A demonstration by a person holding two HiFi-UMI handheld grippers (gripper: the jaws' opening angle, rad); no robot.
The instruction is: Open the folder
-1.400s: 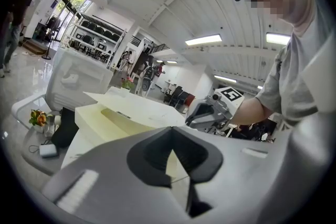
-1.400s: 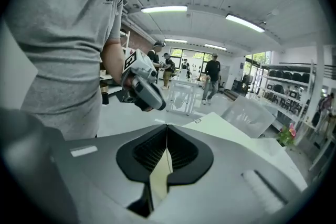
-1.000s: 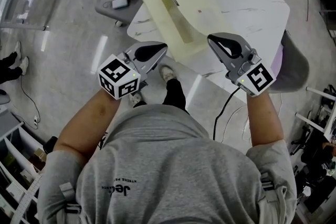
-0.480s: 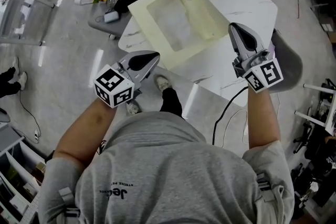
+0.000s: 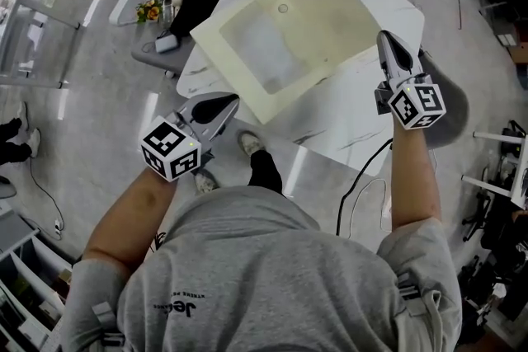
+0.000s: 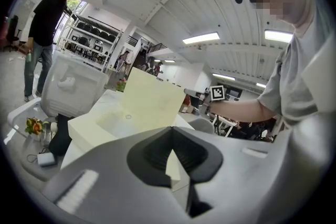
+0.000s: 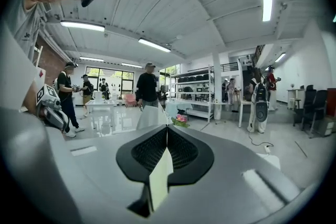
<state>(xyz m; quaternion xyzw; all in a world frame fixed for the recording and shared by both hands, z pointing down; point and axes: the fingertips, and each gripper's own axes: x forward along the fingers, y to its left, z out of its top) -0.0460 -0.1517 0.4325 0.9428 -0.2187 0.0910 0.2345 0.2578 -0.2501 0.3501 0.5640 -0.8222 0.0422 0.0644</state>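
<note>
A pale yellow folder lies open on the white marble table. Its cover stands raised, tilted up toward the far right. My right gripper is shut on the cover's right edge; in the right gripper view a pale strip of the cover shows between the jaws of the right gripper. My left gripper is shut on the folder's near edge at the table's left side. The left gripper view shows the left gripper, the folder base and the upright cover.
A chair with a black item and flowers stands left of the table. A grey chair sits at the right, and a black cable trails on the floor. People stand further off in the room.
My right gripper has swung to the right and away with the cover, lifting it from nearly flat to upright. The left gripper has hardly moved.
</note>
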